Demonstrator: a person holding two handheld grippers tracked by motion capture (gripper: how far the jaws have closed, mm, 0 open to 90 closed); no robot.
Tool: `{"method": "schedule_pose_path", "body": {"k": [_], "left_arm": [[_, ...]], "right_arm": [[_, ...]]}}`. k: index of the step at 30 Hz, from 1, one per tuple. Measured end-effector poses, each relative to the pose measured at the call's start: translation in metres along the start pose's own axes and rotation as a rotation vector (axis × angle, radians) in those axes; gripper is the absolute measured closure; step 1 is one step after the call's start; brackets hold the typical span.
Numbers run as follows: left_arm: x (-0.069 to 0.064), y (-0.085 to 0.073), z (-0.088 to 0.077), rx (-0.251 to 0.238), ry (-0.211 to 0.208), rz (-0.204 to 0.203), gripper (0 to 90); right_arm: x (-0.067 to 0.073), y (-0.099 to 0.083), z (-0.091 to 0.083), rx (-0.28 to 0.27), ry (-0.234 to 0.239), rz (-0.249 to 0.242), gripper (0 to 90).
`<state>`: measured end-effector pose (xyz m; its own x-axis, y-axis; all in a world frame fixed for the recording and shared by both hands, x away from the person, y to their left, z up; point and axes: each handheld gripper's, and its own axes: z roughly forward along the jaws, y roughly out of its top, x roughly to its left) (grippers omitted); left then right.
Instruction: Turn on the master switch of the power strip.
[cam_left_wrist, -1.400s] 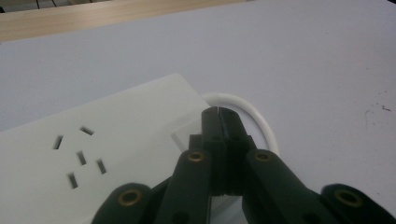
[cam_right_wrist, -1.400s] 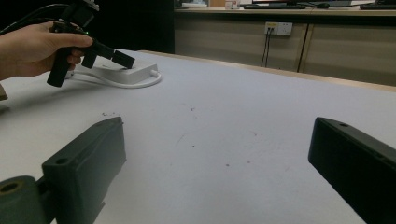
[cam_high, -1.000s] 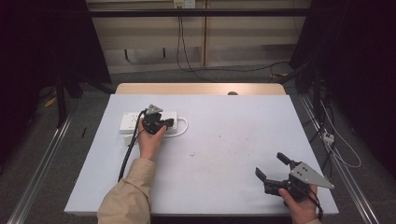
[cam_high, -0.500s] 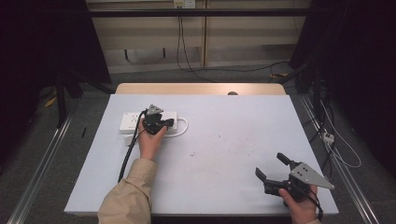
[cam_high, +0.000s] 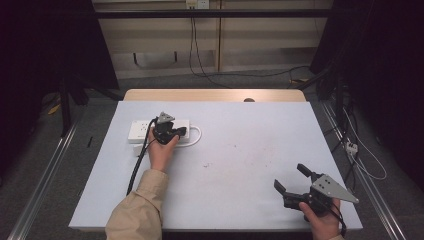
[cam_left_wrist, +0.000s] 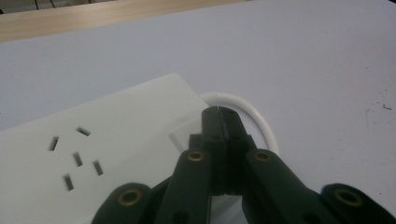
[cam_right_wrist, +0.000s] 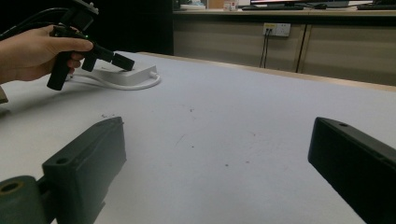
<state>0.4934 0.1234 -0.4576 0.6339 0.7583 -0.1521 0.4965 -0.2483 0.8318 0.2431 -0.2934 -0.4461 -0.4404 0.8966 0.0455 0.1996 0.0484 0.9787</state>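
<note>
Left gripper (cam_high: 181, 132) is clenched on nothing, right over the white power strip (cam_high: 137, 130); right gripper (cam_high: 291, 181) sits spread wide above the table (cam_high: 240, 150).

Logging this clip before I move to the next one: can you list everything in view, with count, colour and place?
Table: one, pale grey-blue top with a wooden far edge, centre of the high view.
Power strip: one, white, far left part of the table, sockets facing up.
Power strip cord: one, white, looping out from the strip's right end.
Wall outlet: one, white, on the panel behind the table, with cables plugged in.
Left gripper: one, black, jaws shut, over the strip's right end.
Right gripper: one, black with a grey plate, jaws open, near right corner of the table.
Left hand: one, beige sleeve, holding the left gripper.
Right hand: one, holding the right gripper.
</note>
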Motion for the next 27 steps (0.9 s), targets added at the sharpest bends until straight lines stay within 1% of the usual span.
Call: {"method": "schedule_pose_path", "body": {"k": [2,3,5,6,9,11,12,15,17,19,20,21,22,24,25,26,27], "left_arm": [[0.000,0.000,0.000,-0.001,-0.001,0.008,90.0],[0.000,0.000,0.000,-0.001,-0.002,-0.002,90.0],[0.001,0.000,0.000,-0.002,-0.013,-0.004,90.0],[0.001,0.001,-0.001,-0.004,-0.018,-0.012,90.0],[0.000,0.002,-0.001,-0.007,-0.008,-0.011,90.0],[0.000,0.003,-0.002,-0.009,-0.011,-0.010,90.0],[0.000,0.003,-0.003,-0.018,-0.018,-0.019,90.0],[-0.002,0.005,-0.005,-0.031,-0.032,-0.024,89.4],[-0.003,0.006,-0.007,-0.028,-0.035,-0.023,86.3],[-0.003,0.006,-0.008,-0.028,-0.046,-0.034,85.6],[-0.003,0.006,-0.008,-0.026,-0.050,-0.033,81.3],[-0.004,0.006,-0.009,-0.029,-0.061,-0.042,81.3],[-0.005,0.006,-0.010,-0.028,-0.074,-0.035,78.6],[-0.007,0.007,-0.012,-0.020,-0.067,-0.021,75.7],[-0.006,0.007,-0.013,-0.016,-0.073,-0.019,70.6],[-0.007,0.007,-0.013,-0.019,-0.081,-0.030,70.6],[-0.007,0.007,-0.015,-0.019,-0.083,-0.033,68.9]], "right_arm": [[0.000,0.000,0.000,-0.001,0.000,-0.003,3.6],[0.000,0.000,0.000,0.000,0.000,-0.002,3.6],[0.000,0.000,0.000,0.000,-0.001,-0.001,3.6],[0.000,0.000,0.000,0.000,0.000,-0.001,3.6],[-0.001,0.000,0.000,0.001,0.001,-0.002,3.6],[0.000,0.000,0.001,0.001,0.002,0.000,3.6],[0.000,0.000,0.001,0.001,0.003,0.000,3.6],[0.000,0.000,0.001,0.001,0.007,-0.003,3.6],[0.001,0.001,0.002,0.002,0.009,-0.004,3.6],[0.001,0.001,0.002,0.002,0.008,-0.005,3.6],[0.001,0.001,0.002,0.002,0.008,-0.005,3.6],[0.001,0.001,0.002,0.002,0.008,-0.005,3.6],[0.001,0.001,0.003,0.000,0.009,-0.005,3.6],[0.002,0.001,0.003,0.000,0.010,-0.005,3.6],[0.002,0.001,0.003,0.001,0.012,-0.009,3.6],[0.002,0.001,0.003,0.001,0.012,-0.009,3.6],[0.002,0.001,0.003,0.001,0.012,-0.010,3.6]]}}
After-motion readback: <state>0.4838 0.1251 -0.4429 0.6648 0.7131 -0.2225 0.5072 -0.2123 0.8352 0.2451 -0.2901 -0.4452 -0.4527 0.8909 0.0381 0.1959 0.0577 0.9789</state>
